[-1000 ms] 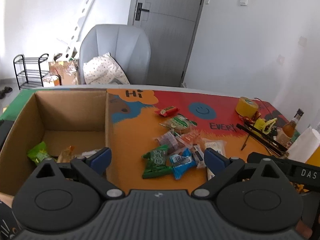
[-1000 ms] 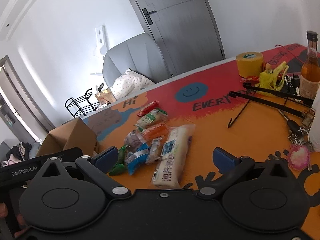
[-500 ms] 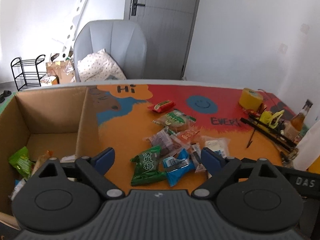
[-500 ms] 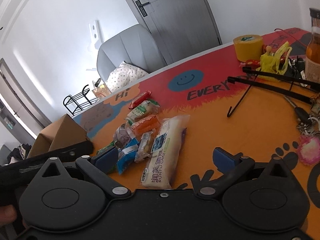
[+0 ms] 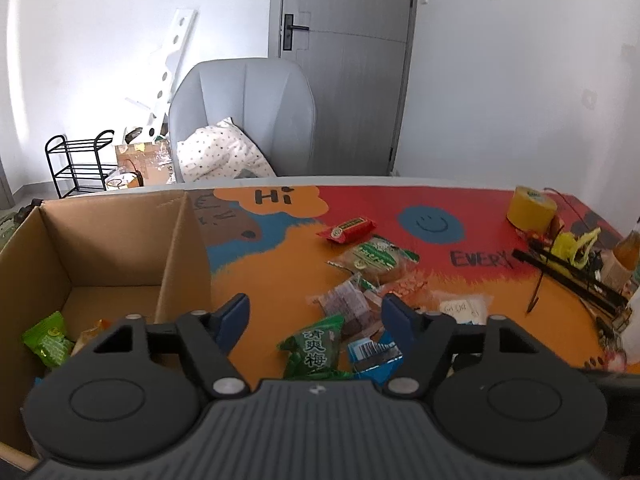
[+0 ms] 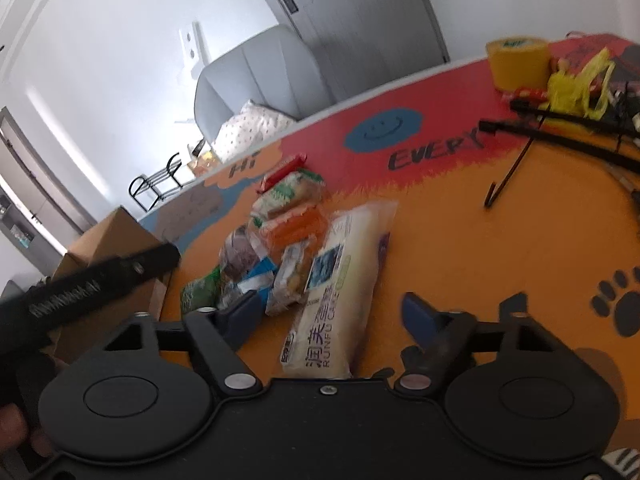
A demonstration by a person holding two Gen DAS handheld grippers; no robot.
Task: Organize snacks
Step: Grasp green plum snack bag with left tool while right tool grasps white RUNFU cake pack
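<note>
A heap of snack packets lies on the orange table. My left gripper (image 5: 314,316) is open and empty, just above a green packet (image 5: 314,350) and a blue packet (image 5: 374,356). A cardboard box (image 5: 176,240) stands at the left with a green packet (image 5: 48,338) and others inside. My right gripper (image 6: 330,310) is open and empty, with a long white cake packet (image 6: 340,280) lying between its fingers. The box (image 6: 116,228) and the left gripper's body (image 6: 92,284) show at the left in the right wrist view.
A red packet (image 5: 347,229) and a green-white one (image 5: 374,256) lie farther back. A yellow tape roll (image 5: 530,208), black rods (image 5: 568,270), a yellow bag and a bottle (image 5: 630,246) crowd the right end. A grey chair (image 5: 244,120) stands behind the table.
My left gripper has moved right from over the box toward the snack heap. My right gripper has dropped and closed in on the white cake packet.
</note>
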